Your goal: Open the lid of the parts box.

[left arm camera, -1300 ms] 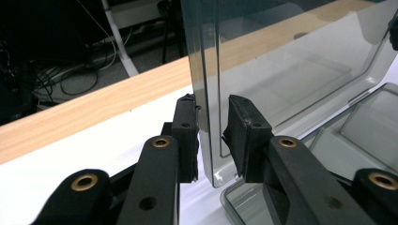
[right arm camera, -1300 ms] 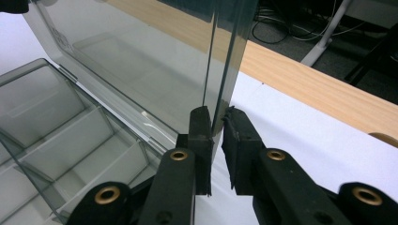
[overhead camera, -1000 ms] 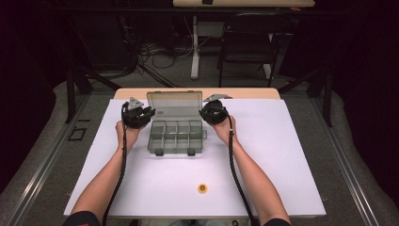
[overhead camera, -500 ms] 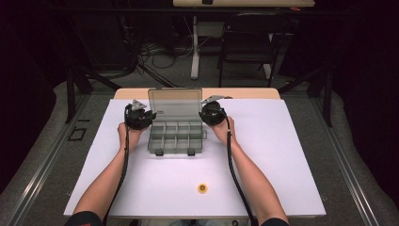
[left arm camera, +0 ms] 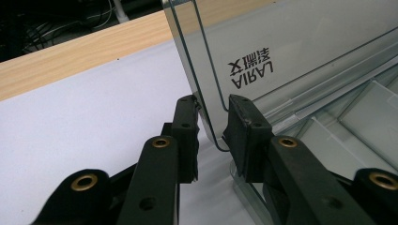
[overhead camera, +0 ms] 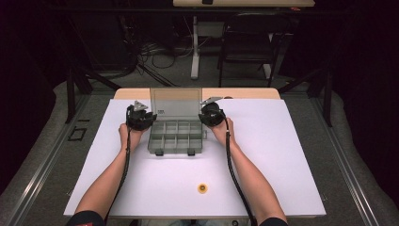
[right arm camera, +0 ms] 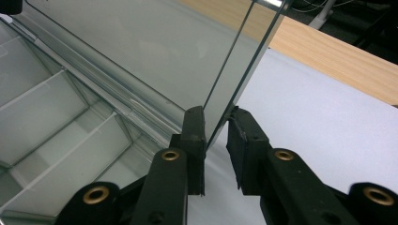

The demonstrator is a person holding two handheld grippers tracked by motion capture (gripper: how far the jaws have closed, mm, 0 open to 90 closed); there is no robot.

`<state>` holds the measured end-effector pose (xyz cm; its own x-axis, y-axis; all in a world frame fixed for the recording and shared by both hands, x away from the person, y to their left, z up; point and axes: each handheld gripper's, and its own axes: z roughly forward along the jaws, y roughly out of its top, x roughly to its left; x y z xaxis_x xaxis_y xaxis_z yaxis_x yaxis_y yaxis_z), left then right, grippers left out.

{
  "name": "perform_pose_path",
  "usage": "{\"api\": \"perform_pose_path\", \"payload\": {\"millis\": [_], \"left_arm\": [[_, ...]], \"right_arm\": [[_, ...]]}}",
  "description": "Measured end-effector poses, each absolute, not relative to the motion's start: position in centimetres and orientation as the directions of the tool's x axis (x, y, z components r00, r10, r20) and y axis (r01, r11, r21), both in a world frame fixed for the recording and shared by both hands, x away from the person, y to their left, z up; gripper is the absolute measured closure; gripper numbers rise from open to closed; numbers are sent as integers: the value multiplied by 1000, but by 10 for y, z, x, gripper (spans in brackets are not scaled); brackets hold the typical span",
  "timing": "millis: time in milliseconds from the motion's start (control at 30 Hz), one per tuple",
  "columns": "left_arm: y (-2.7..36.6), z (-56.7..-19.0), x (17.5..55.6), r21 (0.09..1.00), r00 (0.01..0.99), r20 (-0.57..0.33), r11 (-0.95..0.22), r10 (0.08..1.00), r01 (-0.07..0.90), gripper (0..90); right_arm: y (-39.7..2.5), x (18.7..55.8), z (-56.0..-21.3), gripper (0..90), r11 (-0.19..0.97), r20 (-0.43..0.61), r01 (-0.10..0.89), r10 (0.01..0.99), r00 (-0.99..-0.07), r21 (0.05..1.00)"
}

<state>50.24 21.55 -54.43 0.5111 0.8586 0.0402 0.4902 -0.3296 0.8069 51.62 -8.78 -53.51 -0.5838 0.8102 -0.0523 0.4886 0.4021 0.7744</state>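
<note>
A clear plastic compartment box (overhead camera: pixel 176 137) lies on the white table sheet (overhead camera: pixel 291 155), its lid (overhead camera: pixel 176 102) standing raised at the back. My left gripper (overhead camera: pixel 150 114) is at the lid's left edge. In the left gripper view the jaws of the left gripper (left arm camera: pixel 212 123) close on that edge beside the printed lid (left arm camera: pixel 300 51). My right gripper (overhead camera: pixel 203 113) is at the lid's right edge. The right gripper view shows the right gripper (right arm camera: pixel 217 129) pinching the lid (right arm camera: pixel 141 51) rim, with the box's empty compartments (right arm camera: pixel 51 122) to the left.
A small yellow round piece (overhead camera: pixel 203 188) lies on the sheet near the front edge. A wooden table strip (overhead camera: pixel 244 93) runs behind the box. A dark chair (overhead camera: pixel 249 42), cables and table legs stand on the floor beyond.
Both grippers have drawn slightly inward to the lid's side edges, and the lid stands a little more upright than a second ago.
</note>
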Motion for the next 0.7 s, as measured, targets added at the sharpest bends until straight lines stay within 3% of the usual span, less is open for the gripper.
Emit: {"api": "perform_pose_path", "payload": {"millis": [267, 433, 567, 633, 700], "left_arm": [[216, -545, 503, 806, 505, 47, -332, 862, 490, 711], [215, -545, 501, 811, 480, 64, -326, 875, 486, 643], [216, -544, 501, 815, 452, 80, -319, 888, 483, 475], [217, -543, 500, 819, 449, 68, -307, 891, 485, 459], [219, -542, 498, 829, 443, 54, -288, 895, 480, 389]], "right_arm": [[-86, 516, -536, 696, 413, -86, 478, 818, -568, 775], [-90, 517, -536, 647, 407, -78, 488, 824, -562, 772], [-96, 518, -536, 559, 382, -56, 501, 834, -548, 776], [-97, 518, -536, 540, 378, -53, 497, 833, -550, 782], [-103, 517, -534, 439, 354, -26, 500, 835, -550, 791]]}}
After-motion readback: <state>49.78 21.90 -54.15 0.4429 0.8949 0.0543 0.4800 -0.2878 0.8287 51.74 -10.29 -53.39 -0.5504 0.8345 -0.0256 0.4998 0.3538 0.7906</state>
